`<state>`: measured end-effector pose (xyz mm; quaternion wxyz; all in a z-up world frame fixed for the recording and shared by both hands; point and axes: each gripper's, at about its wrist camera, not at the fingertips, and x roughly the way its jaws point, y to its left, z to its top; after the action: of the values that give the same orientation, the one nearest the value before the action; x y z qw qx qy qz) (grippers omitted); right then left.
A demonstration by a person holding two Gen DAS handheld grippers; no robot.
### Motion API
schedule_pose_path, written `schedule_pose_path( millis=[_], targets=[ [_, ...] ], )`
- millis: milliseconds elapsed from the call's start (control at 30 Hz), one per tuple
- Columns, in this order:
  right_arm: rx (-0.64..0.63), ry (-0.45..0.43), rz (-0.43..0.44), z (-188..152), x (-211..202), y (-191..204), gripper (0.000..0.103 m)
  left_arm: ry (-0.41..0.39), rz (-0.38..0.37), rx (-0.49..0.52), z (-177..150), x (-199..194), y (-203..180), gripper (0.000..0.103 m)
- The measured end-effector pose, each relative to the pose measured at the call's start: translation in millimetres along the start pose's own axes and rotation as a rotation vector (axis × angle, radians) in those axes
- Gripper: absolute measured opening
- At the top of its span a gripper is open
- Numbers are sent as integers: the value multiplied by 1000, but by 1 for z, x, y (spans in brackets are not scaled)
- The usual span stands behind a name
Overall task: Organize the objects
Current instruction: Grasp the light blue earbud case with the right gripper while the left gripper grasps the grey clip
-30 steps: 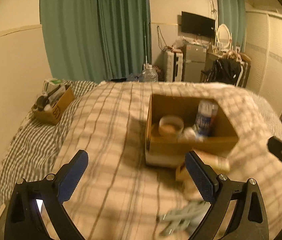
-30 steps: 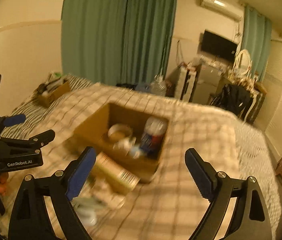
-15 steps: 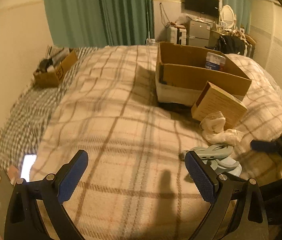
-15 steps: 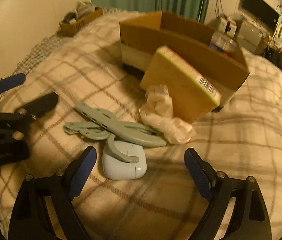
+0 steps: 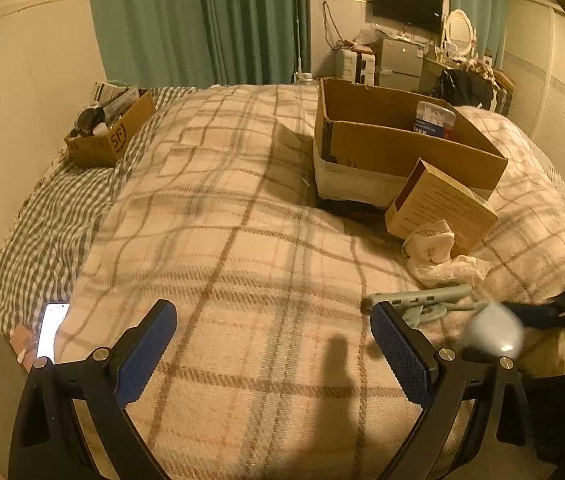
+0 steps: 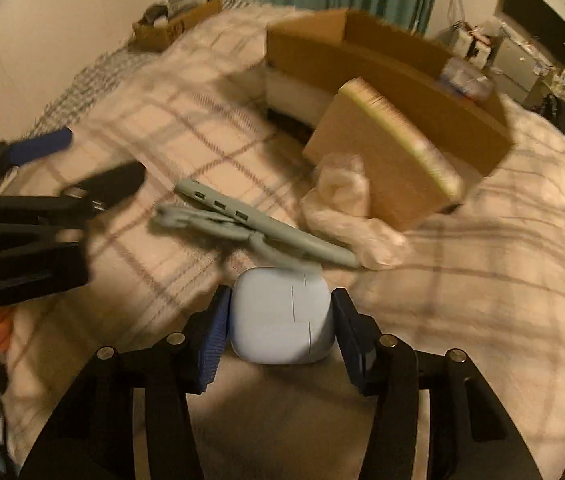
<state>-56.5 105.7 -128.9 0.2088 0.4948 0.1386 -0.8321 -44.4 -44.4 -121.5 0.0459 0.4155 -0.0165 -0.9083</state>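
Since half a second ago the right gripper (image 6: 280, 330) has dropped onto the pale blue case (image 6: 280, 318), and its jaws have just been closing: the pads are now pressing on both sides of the case, which is sitting on the plaid blanket (image 6: 462, 280). The left gripper (image 5: 272, 354) is hovering low over the blanket with its jaws wide apart and nothing between them. Just beyond the case, a grey-green hub (image 6: 260, 222) is lying on the blanket, touching a crumpled white bag (image 6: 346, 204). Behind the bag, a brown box (image 6: 382, 164) is leaning against the open carton (image 6: 382, 60), where a bottle (image 5: 434, 120) is standing.
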Motion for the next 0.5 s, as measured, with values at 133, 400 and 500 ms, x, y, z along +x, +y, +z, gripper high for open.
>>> schedule_pose_path(
  millis=[133, 400, 500],
  targets=[
    [-1, -44, -58, -14, -33, -16, 50, 7, 3, 65, 1, 2, -14, 100],
    [106, -111, -134, -8, -49, -57, 50, -11, -42, 275, 3, 6, -71, 100],
    [133, -123, -118, -5, -45, -65, 50, 2, -52, 368, 1, 15, -94, 100]
  ],
)
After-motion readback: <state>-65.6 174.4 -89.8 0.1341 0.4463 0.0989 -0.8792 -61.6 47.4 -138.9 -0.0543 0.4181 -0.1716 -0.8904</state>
